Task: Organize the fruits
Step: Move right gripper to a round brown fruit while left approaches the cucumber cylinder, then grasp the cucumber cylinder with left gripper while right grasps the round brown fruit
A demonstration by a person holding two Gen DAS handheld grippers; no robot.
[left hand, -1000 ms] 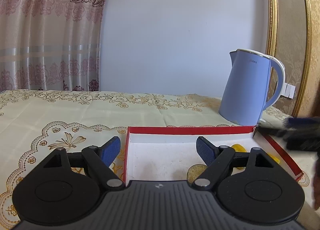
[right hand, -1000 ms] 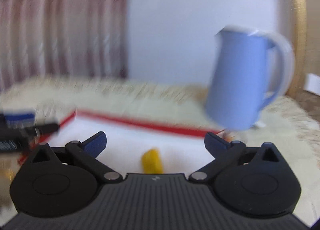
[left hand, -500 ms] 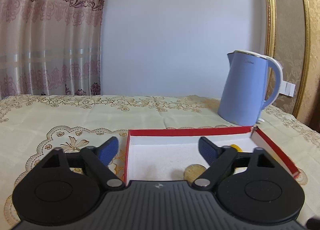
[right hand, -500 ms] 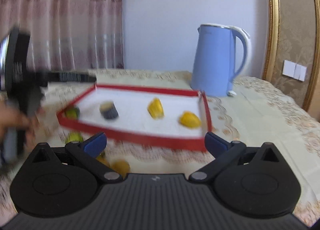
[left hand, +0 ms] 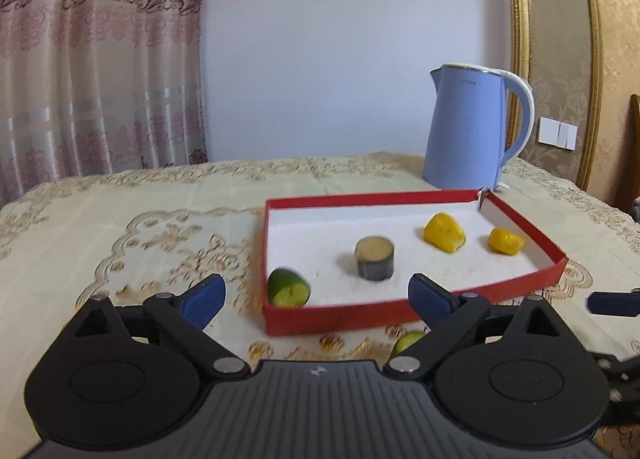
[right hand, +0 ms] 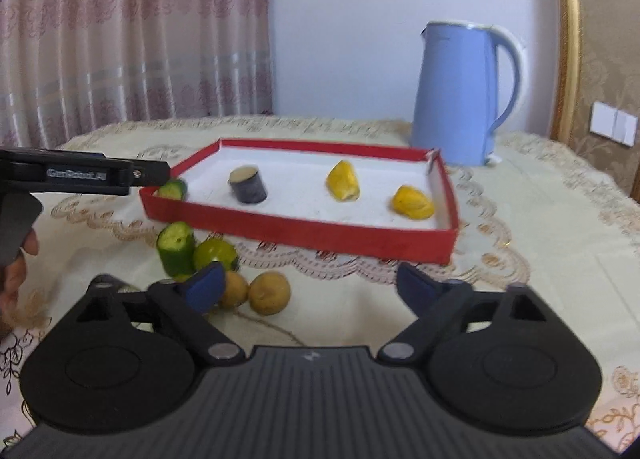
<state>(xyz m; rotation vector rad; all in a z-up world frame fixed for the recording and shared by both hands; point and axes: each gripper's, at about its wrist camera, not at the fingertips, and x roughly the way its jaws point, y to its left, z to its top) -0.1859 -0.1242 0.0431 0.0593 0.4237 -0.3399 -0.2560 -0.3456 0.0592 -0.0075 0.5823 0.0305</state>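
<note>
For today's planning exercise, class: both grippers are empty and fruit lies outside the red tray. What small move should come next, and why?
Probably lower the right gripper, jaws open, onto the brown fruit just ahead; it sits on the tablecloth outside the red tray.

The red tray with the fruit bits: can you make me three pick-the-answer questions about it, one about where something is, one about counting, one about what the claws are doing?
1. Where does the blue kettle stand?
A. Behind the red tray
B. Inside the tray
C. On the floor

2. How many yellow pieces lie in the tray?
A. None
B. Two
C. Five

3. How is the right claw?
A. Shut on a lime
B. Shut on the kettle
C. Open, holding nothing

Answers:
1. A, the kettle sits on the tablecloth past the tray's far corner.
2. B, one yellow piece and another lie on the white floor.
3. C, its blue fingers stand wide apart with nothing between them.
</note>
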